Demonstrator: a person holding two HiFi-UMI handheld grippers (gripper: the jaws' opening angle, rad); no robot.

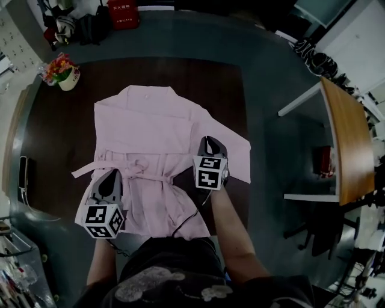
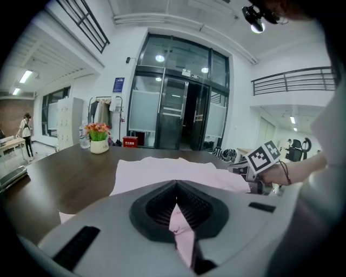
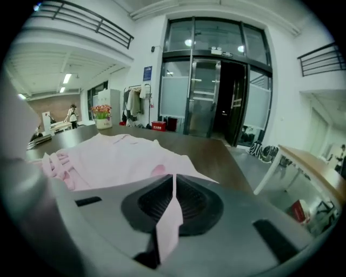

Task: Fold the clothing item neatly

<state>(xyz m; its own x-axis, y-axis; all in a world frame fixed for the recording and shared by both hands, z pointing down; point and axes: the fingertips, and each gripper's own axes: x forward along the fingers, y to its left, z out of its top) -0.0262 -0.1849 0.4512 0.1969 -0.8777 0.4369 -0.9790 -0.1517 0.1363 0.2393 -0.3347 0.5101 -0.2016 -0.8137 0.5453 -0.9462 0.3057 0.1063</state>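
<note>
Pink fabric of the robe (image 1: 150,126) is spread flat on the dark tabletop (image 1: 54,138), with its belt (image 1: 129,169) tied at the waist. One fold near the belt is pinched by the left gripper (image 1: 112,175), another at the robe's right side by the right gripper (image 1: 209,142). A flower pot (image 1: 67,78) is set near the far left corner.

The left gripper (image 1: 111,175) and right gripper (image 1: 209,142) cover the parts of the pink garment (image 1: 150,126) beneath them. Behind them, its near hem vanishes under the person's torso (image 1: 174,264). Far beyond them, the print on the red box (image 1: 122,15) is too small to read.
</note>
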